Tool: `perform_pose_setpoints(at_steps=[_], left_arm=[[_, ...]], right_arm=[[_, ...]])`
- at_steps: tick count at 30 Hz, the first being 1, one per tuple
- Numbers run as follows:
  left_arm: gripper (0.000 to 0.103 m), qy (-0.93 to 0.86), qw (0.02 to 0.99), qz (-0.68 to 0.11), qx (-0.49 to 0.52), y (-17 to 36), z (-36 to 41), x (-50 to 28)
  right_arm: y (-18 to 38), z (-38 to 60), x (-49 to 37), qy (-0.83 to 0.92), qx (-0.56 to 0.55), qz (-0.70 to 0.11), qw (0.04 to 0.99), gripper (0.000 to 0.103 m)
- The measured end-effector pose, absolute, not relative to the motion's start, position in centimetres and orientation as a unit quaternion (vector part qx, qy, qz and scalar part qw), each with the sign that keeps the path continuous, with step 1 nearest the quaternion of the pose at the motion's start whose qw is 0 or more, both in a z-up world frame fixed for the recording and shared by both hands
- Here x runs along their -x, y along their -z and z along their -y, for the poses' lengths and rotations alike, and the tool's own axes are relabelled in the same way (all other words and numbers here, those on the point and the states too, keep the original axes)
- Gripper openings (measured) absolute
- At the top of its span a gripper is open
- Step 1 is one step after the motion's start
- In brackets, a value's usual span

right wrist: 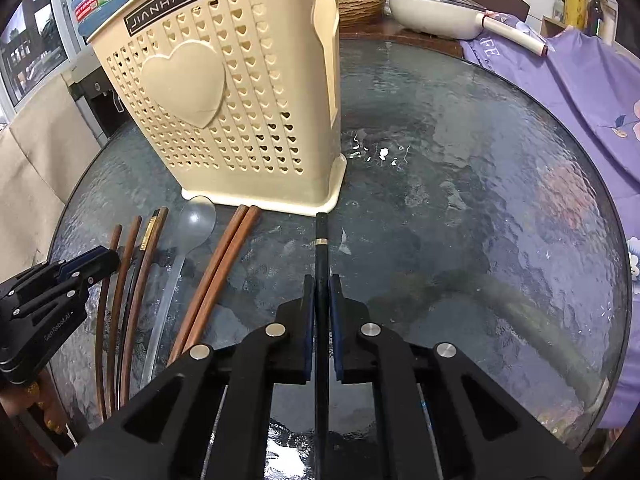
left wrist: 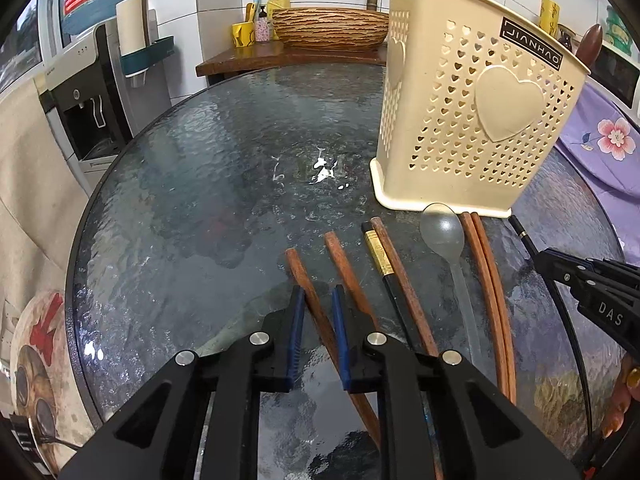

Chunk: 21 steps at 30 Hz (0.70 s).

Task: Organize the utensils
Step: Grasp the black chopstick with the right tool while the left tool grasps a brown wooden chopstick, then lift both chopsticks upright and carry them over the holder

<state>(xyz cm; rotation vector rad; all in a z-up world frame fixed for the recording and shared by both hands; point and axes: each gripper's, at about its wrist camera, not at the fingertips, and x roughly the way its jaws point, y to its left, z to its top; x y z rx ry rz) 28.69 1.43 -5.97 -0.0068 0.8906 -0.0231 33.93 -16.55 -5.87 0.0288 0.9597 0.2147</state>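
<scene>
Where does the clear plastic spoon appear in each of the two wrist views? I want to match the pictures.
Left wrist view: the clear plastic spoon lies right of centre, bowl at the foot of the cream utensil holder, between the black chopstick with a gold band and a brown pair.
Right wrist view: the spoon lies left of centre, bowl again at the holder's base.
Shared landmark: the holder's raised heart.

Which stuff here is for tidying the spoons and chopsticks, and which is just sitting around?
For the job: cream holder, brown chopsticks, black chopstick, clear spoon, left gripper, right gripper.

Just lying about: woven bowl, yellow soap bottle, purple cloth, white pan.
</scene>
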Motion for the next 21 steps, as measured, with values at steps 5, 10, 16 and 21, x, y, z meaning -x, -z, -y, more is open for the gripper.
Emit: perform_pose_setpoints(at_steps=[5, 10, 16, 21], left_arm=[[0.015, 0.011, 0.897, -0.441, 0.0, 5.9, -1.4, -29.3], [0.021, 0.013, 0.896, -0.443, 0.002, 5.9, -1.1, -29.5], [0.021, 0.011, 0.897, -0.441, -0.013, 6.1, -0.5, -29.5], [0.011, 0.007, 0.899, -0.438, -0.008, 6.1, -0.6, -29.5]], right_arm=[[5.9, 16.4, -34.1, -0.096, -0.014, -0.464, 0.881, 0.008], [5.9, 16.0, -34.4, -0.094, -0.009, -0.464, 0.881, 0.008], [5.8, 15.5, -34.6, -0.098, 0.009, -0.463, 0.881, 0.008], [5.9, 15.6, -34.5, -0.101, 0.009, -0.461, 0.882, 0.008]])
